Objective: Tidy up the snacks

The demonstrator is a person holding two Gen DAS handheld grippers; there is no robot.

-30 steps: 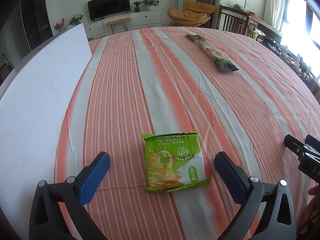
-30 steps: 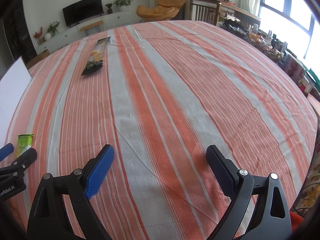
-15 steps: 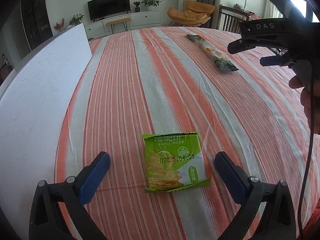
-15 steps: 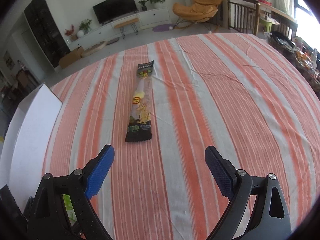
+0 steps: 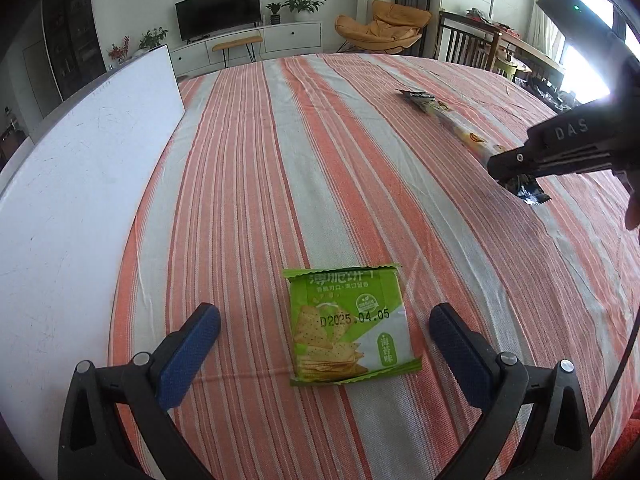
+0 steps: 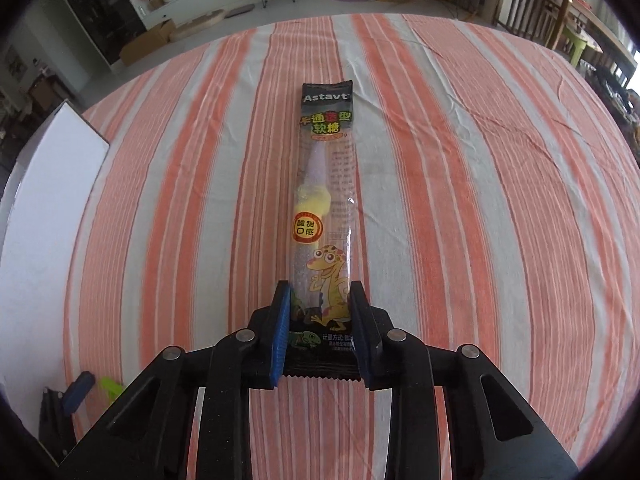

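A green cracker packet [image 5: 350, 328] lies flat on the striped tablecloth between the wide-open fingers of my left gripper [image 5: 325, 334], which hovers just short of it. A long gummy-candy packet [image 6: 325, 208] with a black top and a cartoon lizard lies lengthwise on the cloth. My right gripper [image 6: 320, 314] is shut on its near end, pads against both sides. In the left wrist view the right gripper's body [image 5: 560, 148] covers the candy packet's [image 5: 448, 116] near end at the right.
A white board [image 5: 72, 208] lies along the table's left side and shows in the right wrist view [image 6: 44, 208]. The orange and grey striped tablecloth [image 6: 480, 200] covers the table. Chairs and a TV cabinet stand beyond the far edge.
My right gripper has moved across the table to the long candy packet and closed on its near end. My left gripper has stayed open over the green packet.
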